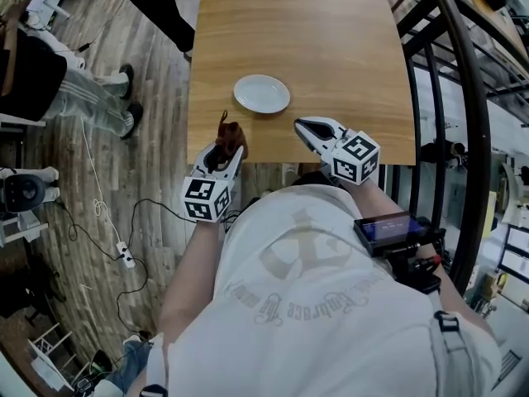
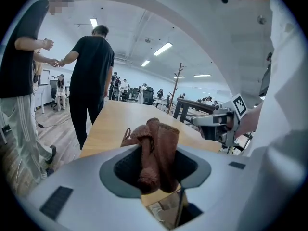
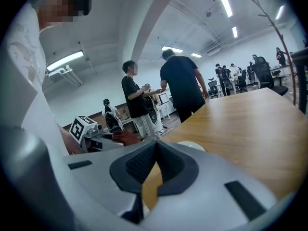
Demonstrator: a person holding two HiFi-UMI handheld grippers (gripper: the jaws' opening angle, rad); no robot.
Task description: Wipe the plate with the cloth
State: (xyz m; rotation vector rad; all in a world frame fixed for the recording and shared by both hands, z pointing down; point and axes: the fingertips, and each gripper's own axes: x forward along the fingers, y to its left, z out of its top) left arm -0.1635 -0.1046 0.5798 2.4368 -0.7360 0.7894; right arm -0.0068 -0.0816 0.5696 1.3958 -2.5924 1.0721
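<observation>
1. The long, light-brown wooden table (image 1: 331,40) runs away in front of both grippers. It probably serves as the flat work surface, and both grippers hang over its near edge, within reach. Count: one table.

2. Bystanders in dark tops (image 2: 91,76) stand on the floor beyond the left gripper, off the table's left side. They seem busy with each other and take no part in the task. Count: two close by, with more far off that are too small to count.

3. The left gripper (image 1: 229,154), grey with a marker cube, has its jaws closed on the cloth. I judge it is held low and pointed at the plate, ready to go in. The right gripper (image 1: 302,126) is the same make. Its jaw tips are pressed together with nothing between them, and only the table shows through the gap lower down. It waits just to the right of the left one, perhaps to steady the plate, and it would have to open for that. Count: two grippers.

4. The round white ceramic plate (image 1: 261,93) lies flat and face up. It is ahead of the left gripper and ahead-left of the right gripper's tip, near both but touching neither. Its bowl is exposed for wiping. Count: one plate.

5. The reddish-brown terry cloth (image 2: 156,148) is pinched in a fold between the left jaws. A bunch of it sticks out past the tips, likely as the wiping pad. Count: one cloth.
</observation>
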